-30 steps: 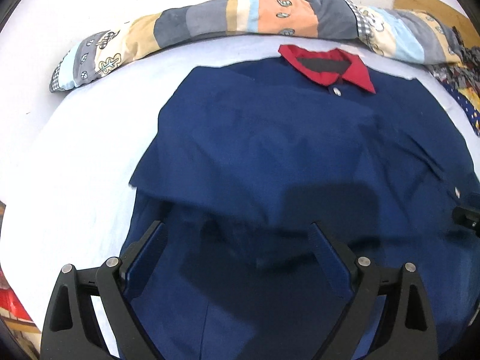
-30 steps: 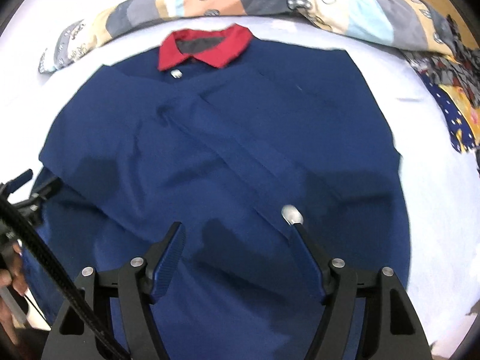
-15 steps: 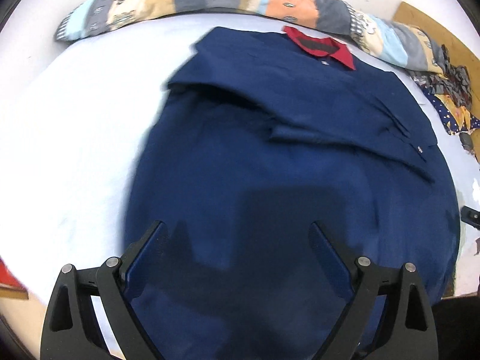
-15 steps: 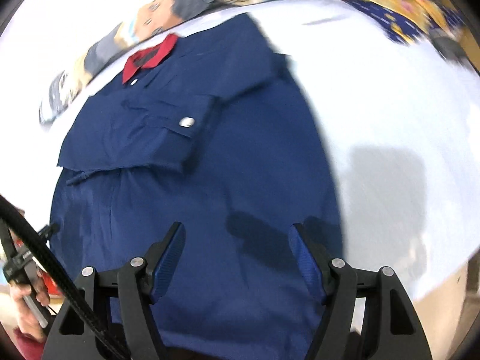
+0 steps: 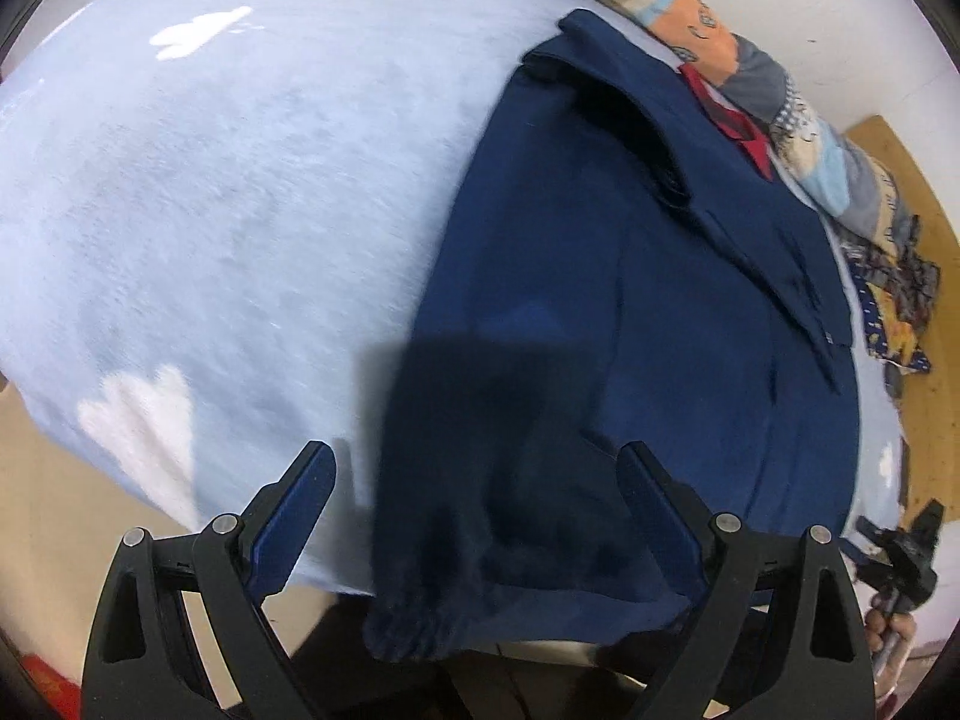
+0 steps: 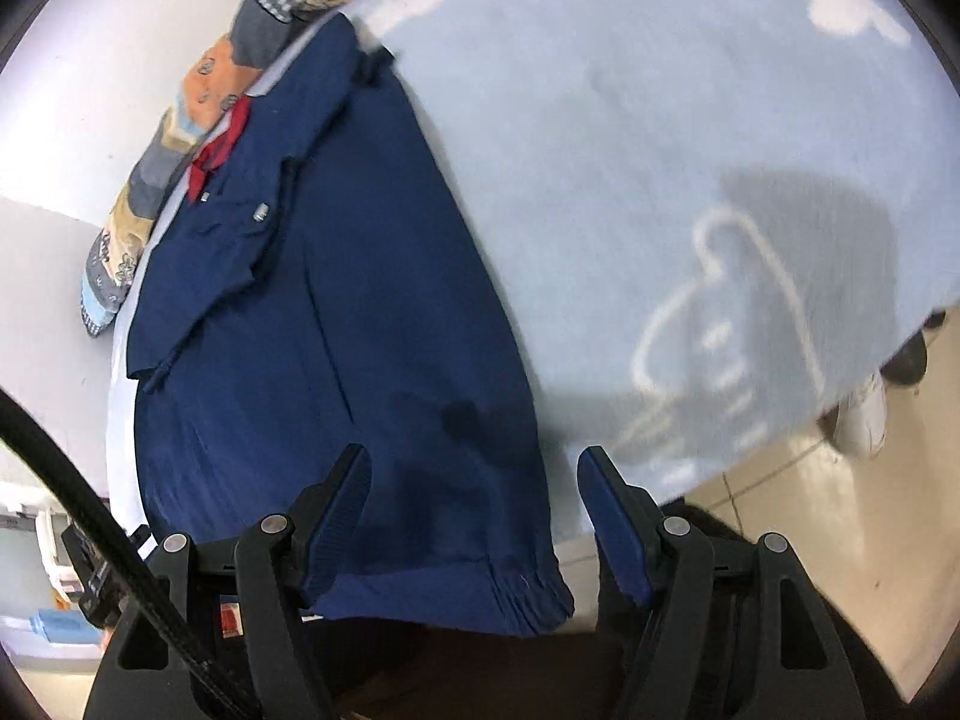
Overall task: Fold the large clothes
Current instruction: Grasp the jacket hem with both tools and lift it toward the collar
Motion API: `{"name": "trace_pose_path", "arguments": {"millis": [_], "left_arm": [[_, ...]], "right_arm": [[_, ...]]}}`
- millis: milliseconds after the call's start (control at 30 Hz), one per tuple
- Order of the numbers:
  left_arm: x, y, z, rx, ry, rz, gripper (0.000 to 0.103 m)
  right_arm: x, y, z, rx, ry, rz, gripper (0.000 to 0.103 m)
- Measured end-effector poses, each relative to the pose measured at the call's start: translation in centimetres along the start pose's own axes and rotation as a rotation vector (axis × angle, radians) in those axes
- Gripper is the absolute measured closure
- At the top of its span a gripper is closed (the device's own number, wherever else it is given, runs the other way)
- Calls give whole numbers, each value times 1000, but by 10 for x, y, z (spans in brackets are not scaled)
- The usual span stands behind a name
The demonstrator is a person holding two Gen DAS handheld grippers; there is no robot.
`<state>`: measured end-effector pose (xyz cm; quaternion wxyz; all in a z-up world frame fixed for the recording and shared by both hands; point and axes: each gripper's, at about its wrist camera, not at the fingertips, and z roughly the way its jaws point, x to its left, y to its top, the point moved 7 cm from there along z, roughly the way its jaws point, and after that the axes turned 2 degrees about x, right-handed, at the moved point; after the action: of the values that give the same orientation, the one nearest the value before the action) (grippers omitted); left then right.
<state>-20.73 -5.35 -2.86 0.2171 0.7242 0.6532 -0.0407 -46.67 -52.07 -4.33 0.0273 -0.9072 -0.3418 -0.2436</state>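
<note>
Left wrist: left gripper [image 5: 474,504] tilted down over jacket [image 5: 630,360] hem, fingers wide; right gripper [image 6: 474,510] likewise, seemingly untouching.

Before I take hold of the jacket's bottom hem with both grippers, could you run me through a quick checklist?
1. left gripper open, nothing between the pads: ok.
2. right gripper open and empty: ok.
3. Each gripper sits over a corner of the hem: ok.
4. Sleeves folded in across the navy jacket: ok.
5. Hem lies flat on the bed sheet: not ok, it hangs over the edge.
6. Patchwork bolster clear of the red collar: cannot tell.
</note>
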Motion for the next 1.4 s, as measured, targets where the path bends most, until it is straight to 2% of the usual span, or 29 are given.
{"name": "trace_pose_path", "arguments": {"millis": [133, 200, 233, 300, 400, 467, 533, 567, 633, 700, 733, 900, 1000, 1033, 1133, 1267, 1400], "left_arm": [[-7, -6, 5, 12, 10, 24, 10], [-11, -10, 7, 11, 11, 40, 18], [-11, -12, 8, 11, 16, 52, 27], [-13, -14, 9, 2, 45, 75, 30], [-13, -15, 8, -5, 48, 80, 33], [-8, -18, 8, 4, 56, 71, 41], [0, -25, 5, 19, 56, 61, 45], [2, -26, 4, 21, 54, 60, 47], [7, -29, 3, 32, 48, 55, 48], [13, -34, 5, 51, 48, 42, 49], [16, -35, 7, 65, 44, 30, 49], [26, -40, 14, 128, 18, -33, 43], [19, -44, 14, 133, 9, 3, 43], [18, -45, 13, 130, 18, 20, 44], [20, -49, 12, 127, 63, 32, 74], [17, -51, 7, 121, 80, 54, 76], [14, -53, 9, 128, 108, 78, 76]], "right_arm": [[4, -15, 15, 54, 24, -3, 27], [9, -25, 23, 67, 4, -30, 27], [10, -29, 26, 65, -21, -43, 27], [11, -36, 30, 72, -57, -64, 26], [10, -46, 37, 78, -105, -84, 26], [11, -52, 44, 102, -104, -84, 26], [14, -54, 45, 84, -135, -105, 34], [16, -55, 45, 72, -153, -119, 44], [14, -56, 40, 45, -146, -105, 55], [14, -57, 35, 26, -102, -85, 85], [16, -58, 32, 19, -75, -81, 85], [24, -62, 26, -16, -50, -114, 85], [26, -61, 19, -37, -12, -131, 86], [26, -62, 19, -39, -7, -129, 86], [27, -61, 21, -33, 11, -106, 85], [24, -60, 23, -21, 10, -86, 85], [23, -57, 24, -9, -23, -89, 78]]}}
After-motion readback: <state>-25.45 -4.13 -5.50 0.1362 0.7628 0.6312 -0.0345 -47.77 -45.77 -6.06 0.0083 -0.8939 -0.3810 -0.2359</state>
